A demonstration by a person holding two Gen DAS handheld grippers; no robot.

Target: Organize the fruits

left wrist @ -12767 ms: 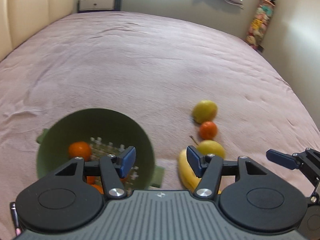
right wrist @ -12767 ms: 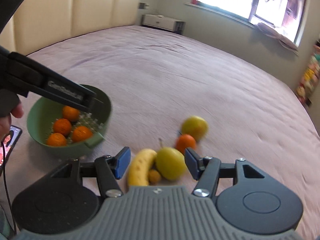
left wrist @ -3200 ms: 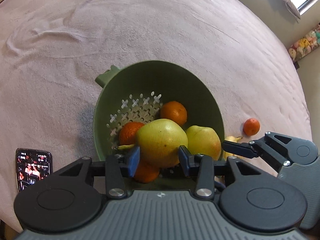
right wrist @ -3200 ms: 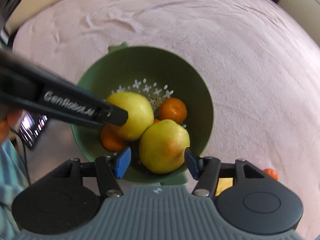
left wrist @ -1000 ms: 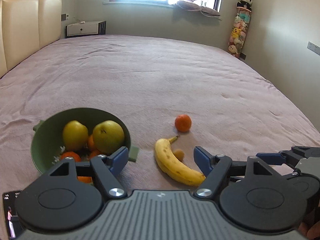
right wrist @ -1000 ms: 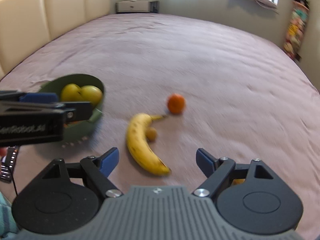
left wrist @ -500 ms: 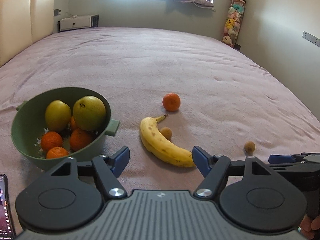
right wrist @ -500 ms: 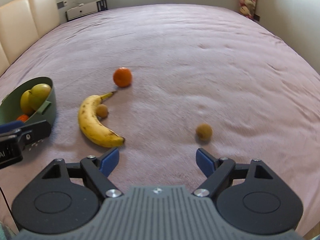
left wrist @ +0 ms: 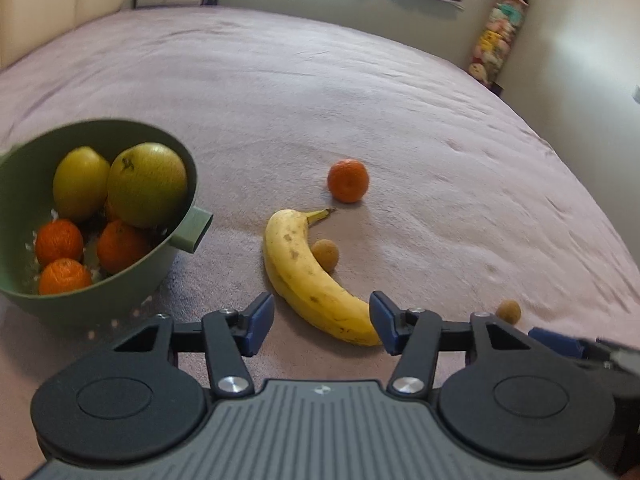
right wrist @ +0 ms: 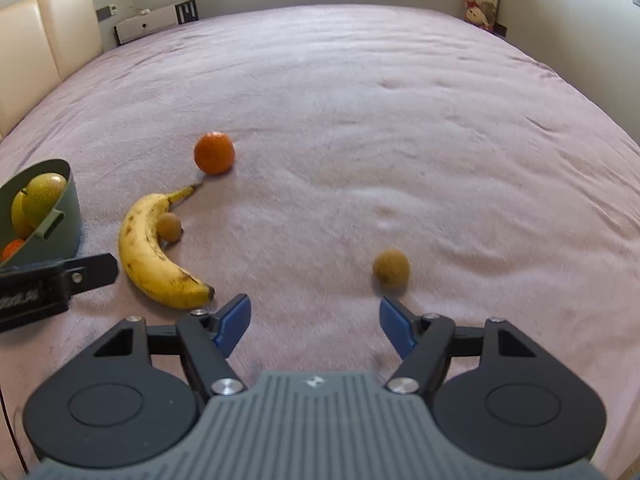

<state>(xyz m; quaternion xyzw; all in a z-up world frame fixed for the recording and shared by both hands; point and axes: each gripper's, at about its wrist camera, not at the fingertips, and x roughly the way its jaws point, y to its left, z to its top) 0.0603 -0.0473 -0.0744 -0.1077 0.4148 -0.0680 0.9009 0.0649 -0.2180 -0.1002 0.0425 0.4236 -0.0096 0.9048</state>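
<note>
Left wrist view: the left gripper (left wrist: 322,322) is hovering low over a pink bedspread (left wrist: 360,100), its blue-tipped jaws spread wide and holding nothing. A banana (left wrist: 308,276) is lying between and just ahead of them, its far end near the right fingertip. A small brown fruit (left wrist: 326,255) is touching the banana's inner curve. A tangerine (left wrist: 347,175) is sitting beyond the banana's stem. To the left, a green bowl (left wrist: 188,184) is holding two yellow-green pears (left wrist: 147,184) and three tangerines. Another small brown fruit (left wrist: 508,311) is lying far right, beside the other gripper's tip.

Right wrist view: the right gripper (right wrist: 314,324) is also hanging wide open and empty. The lone brown fruit (right wrist: 391,269) is resting just ahead of its right fingertip. The banana (right wrist: 154,254), its brown companion (right wrist: 168,227) and the tangerine (right wrist: 214,153) are lying to the left, with the bowl (right wrist: 66,204) at the left edge.
</note>
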